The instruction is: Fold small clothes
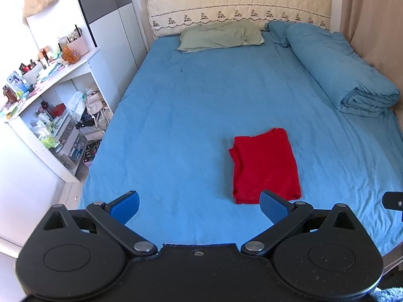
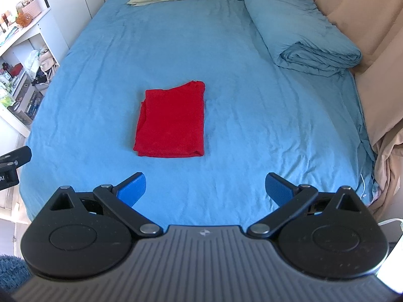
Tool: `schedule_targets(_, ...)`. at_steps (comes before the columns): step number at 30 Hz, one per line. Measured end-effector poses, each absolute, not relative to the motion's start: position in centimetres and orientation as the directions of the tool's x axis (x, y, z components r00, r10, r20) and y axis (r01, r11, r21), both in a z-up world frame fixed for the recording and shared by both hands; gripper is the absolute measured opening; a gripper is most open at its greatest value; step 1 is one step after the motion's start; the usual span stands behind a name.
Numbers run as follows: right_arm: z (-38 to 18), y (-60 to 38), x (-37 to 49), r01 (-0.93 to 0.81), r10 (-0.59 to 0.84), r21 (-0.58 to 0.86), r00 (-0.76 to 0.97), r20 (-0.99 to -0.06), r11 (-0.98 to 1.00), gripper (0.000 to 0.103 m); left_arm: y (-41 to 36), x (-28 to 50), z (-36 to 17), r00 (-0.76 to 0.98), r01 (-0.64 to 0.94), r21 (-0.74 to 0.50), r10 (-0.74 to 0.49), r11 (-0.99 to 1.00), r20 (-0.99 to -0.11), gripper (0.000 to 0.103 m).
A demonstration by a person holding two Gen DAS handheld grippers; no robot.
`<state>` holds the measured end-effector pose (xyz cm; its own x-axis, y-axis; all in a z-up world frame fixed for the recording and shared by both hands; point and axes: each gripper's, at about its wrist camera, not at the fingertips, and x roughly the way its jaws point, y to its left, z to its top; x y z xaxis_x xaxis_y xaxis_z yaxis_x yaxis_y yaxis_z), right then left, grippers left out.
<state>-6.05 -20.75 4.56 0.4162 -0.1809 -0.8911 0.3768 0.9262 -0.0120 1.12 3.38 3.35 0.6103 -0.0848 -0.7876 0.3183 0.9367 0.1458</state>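
A red garment (image 1: 265,167) lies folded into a neat rectangle on the blue bed sheet (image 1: 189,115); it also shows in the right wrist view (image 2: 172,120). My left gripper (image 1: 200,207) is open and empty, held above the sheet near the foot of the bed, with the garment just beyond its right finger. My right gripper (image 2: 205,190) is open and empty, a short way in front of the garment's near edge and to its right. Neither gripper touches the cloth.
A rolled blue duvet (image 2: 299,30) lies along the right side by a beige curtain (image 2: 365,37). A green pillow (image 1: 220,36) sits at the padded headboard (image 1: 236,5). White shelves with clutter (image 1: 50,100) stand left of the bed.
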Motion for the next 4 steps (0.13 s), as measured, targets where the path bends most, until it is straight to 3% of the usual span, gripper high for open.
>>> schedule_targets(4,4.51,-20.75,-5.40,0.377,-0.169,-0.001,0.411,-0.896,0.926,0.103,3.33,1.68,3.18,0.615,0.326,0.143,-0.095,0.935,-0.782,0.103)
